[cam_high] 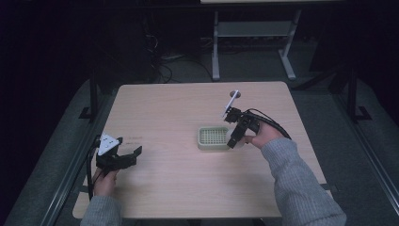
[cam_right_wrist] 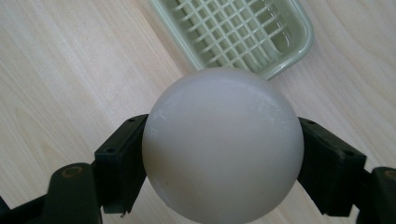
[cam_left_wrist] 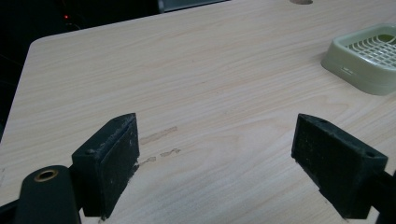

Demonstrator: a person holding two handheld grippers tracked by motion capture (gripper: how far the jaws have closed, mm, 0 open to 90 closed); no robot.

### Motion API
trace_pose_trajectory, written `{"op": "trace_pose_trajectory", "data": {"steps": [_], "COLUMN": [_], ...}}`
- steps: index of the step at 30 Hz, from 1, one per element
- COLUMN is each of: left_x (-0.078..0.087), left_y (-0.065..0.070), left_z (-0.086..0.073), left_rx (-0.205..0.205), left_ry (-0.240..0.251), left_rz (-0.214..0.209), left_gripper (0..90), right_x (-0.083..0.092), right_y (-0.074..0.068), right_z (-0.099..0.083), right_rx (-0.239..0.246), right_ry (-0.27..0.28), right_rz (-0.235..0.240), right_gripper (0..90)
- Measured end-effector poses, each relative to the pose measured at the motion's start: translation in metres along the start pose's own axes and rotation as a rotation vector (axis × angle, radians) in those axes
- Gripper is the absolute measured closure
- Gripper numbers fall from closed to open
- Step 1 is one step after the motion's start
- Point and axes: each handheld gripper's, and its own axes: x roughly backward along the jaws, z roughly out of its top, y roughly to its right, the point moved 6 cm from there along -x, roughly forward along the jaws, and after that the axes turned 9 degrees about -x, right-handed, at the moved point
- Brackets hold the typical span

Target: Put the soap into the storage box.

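Right gripper point(cam_high: 234, 140) was clamped on a white ball point(cam_right_wrist: 223, 142), jaws pressed to both its sides, held just beside the right edge of the pale green slatted tray point(cam_high: 211, 137) near table point(cam_high: 179, 108) centre. Tray sat directly ahead of the ball, grid inside looked bare. Left gripper point(cam_high: 128, 157) was low at the table's left front, jaws spread wide, nothing between them, well apart from tray. Small dark round hole point(cam_high: 235, 94) lay near the far edge. Grey desk frame point(cam_high: 254, 33) stood beyond the table.
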Motion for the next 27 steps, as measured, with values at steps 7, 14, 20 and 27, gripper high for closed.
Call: {"op": "trace_pose_trajectory", "data": {"steps": [7, 14, 20, 27], "left_x": [0.000, 0.000, 0.001, 0.001], "left_y": [0.000, 0.000, -0.001, -0.001], "left_z": [0.000, 0.000, 0.001, 0.001], "left_rx": [0.002, 0.000, 0.004, 0.007], "left_ry": [-0.001, -0.003, -0.001, 0.003], "left_rz": [-0.001, -0.001, 0.001, 0.001], "left_gripper": [14.8, 14.9, 14.9, 14.8], "right_x": [0.000, -0.004, -0.008, -0.008], "right_y": [0.000, 0.000, 0.000, 0.000], "right_z": [0.008, 0.013, 0.016, 0.022], "right_rx": [0.008, 0.002, -0.002, 0.003], "right_ry": [-0.003, -0.008, -0.019, -0.026], "right_rz": [-0.001, 0.013, 0.020, 0.015], "right_gripper": [23.6, 23.5, 23.5, 23.5]}}
